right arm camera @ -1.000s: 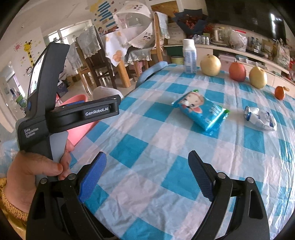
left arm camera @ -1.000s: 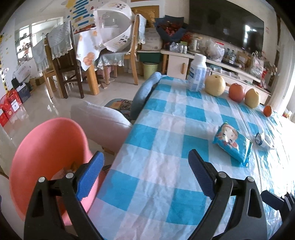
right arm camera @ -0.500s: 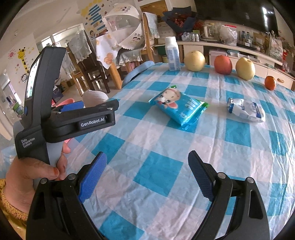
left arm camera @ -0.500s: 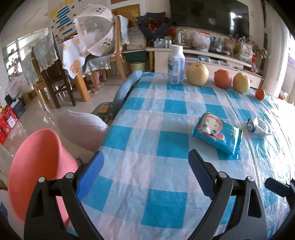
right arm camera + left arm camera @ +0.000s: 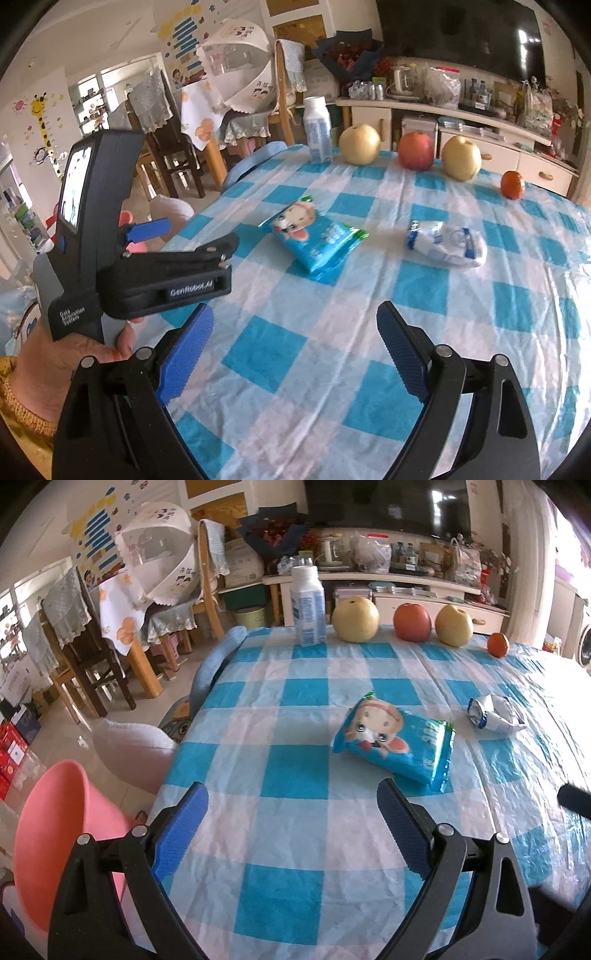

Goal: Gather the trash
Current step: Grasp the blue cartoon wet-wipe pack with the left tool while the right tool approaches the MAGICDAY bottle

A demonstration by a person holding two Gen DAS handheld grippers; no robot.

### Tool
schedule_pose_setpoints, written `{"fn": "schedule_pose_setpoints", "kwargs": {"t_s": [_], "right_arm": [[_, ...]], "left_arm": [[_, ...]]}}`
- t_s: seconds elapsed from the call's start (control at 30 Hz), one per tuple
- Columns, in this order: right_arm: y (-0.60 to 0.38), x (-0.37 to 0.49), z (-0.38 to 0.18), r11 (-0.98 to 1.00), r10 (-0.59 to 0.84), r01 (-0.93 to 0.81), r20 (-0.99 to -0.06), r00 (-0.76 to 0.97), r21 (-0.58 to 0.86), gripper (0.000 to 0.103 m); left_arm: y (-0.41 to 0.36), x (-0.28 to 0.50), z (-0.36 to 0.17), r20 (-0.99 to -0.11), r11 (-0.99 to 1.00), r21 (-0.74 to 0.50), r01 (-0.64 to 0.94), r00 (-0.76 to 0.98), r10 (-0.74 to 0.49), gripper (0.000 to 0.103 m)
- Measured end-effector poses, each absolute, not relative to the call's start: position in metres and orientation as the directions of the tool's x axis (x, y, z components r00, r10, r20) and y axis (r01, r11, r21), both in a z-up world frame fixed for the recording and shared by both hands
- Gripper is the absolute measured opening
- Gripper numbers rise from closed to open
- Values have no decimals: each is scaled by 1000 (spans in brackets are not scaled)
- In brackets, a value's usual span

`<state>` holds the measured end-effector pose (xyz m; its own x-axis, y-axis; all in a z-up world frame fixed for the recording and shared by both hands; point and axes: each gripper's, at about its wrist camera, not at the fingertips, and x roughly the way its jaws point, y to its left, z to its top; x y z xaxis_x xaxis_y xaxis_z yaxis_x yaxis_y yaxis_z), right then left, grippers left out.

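Lying flat on the counter (image 5: 295,709), the blue snack packet (image 5: 395,744) sits just ahead of the left gripper (image 5: 291,825) (jaws spread, empty); the right gripper (image 5: 295,349) gapes too.

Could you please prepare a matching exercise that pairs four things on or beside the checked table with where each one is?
Things:
1. blue snack packet
2. white bottle
3. pink bin
4. small orange

Places:
A. beside the table, below its near left edge
B. far edge of the table, at the left end of the row
C. middle of the table, lying flat
D. far edge of the table, at the right end of the row

Pairs: 1-C, 2-B, 3-A, 4-D
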<state>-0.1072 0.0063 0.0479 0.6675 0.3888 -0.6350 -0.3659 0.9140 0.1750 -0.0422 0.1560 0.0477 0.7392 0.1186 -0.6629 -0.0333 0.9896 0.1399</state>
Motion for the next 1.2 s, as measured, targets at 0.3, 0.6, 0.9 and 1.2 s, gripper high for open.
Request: {"fn": "schedule_pose_setpoints", "kwargs": {"t_s": [0.3,0.6,0.9,1.2], "right_arm": [[-45,-91,56,937,348,-274,-633,692,216,89],[-96,-66,50,958,281,-162,-664,693,236,89],[-98,-40,39,968,251,-162,-695,674,192,89],[-99,-12,19,972,233,-160,-747,622,169,89]], "left_arm": [[144,-38,47,-678,999,48,10,734,25,93],[133,-24,42,-683,981,-173,82,708,-180,93],[120,-5,29,-673,922,-382,65,664,-326,93],[100,19,26,-690,926,-377,7,666,-285,93]]}}
